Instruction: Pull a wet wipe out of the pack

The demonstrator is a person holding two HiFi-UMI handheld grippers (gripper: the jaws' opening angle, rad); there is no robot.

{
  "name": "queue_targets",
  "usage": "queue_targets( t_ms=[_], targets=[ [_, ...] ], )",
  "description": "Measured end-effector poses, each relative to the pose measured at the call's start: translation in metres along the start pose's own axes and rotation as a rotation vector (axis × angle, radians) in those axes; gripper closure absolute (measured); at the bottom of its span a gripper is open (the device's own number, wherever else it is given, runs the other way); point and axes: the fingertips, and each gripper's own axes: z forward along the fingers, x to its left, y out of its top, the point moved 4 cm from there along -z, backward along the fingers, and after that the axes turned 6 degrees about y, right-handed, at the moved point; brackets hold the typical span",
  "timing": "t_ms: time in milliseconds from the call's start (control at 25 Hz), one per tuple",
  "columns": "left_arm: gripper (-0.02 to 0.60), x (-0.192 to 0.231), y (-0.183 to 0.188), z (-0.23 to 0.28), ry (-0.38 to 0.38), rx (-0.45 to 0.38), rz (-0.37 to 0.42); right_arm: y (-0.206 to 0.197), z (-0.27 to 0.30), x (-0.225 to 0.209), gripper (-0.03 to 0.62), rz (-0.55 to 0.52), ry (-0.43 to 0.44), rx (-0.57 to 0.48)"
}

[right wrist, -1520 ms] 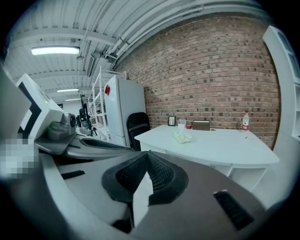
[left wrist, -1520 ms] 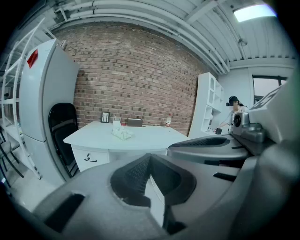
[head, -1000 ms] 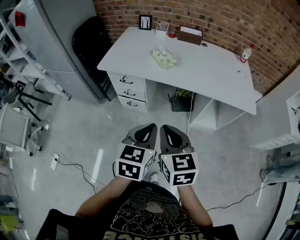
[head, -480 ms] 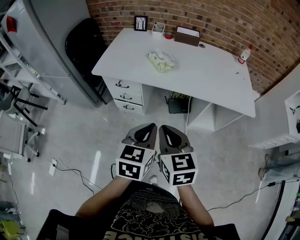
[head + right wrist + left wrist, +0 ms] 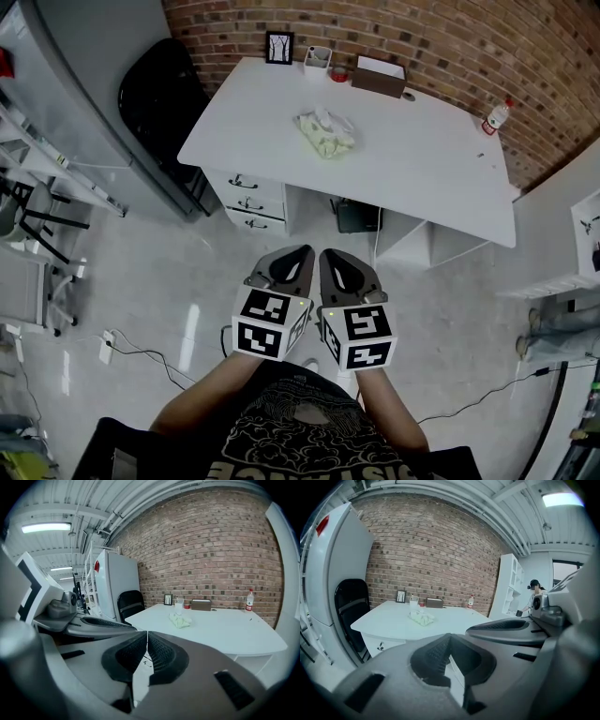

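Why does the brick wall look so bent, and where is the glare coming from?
Head view: the wide lens bows the brick wall, and a pale streak of light glares on the floor. Left gripper view: round black border, with the ceiling lamp blown out white. Right gripper view: the same fisheye curve, with a bright lamp strip.

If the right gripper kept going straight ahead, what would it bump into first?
Nothing is close. Going on, the right gripper would probably reach the near edge of the white desk first, before the wet wipe pack on top, though depth is hard to judge.
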Motion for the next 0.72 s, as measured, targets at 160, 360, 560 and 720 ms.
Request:
queue_targets(
  t_ms=[160,360,560,720],
  targets=[
    [0.571,0.019,0.009,0.014,-0.021,0.009,0.0,0.009,0.023,-0.003,0.576,0.008,-0.017,0.013],
    [0.571,0.039,0.021,0.029,-0.053,0.013,0.001,0.022,0.045,-0.006,0.576,0.013,-0.046,0.024],
    [0.571,0.058,0.032,0.041,-0.088,0.011,0.002,0.034,0.067,-0.005,0.574,0.015,-0.076,0.031],
    [0.571,0.076,0.042,0.049,-0.113,0.005,0.005,0.044,0.085,-0.002,0.576,0.014,-0.1,0.037]
  ],
)
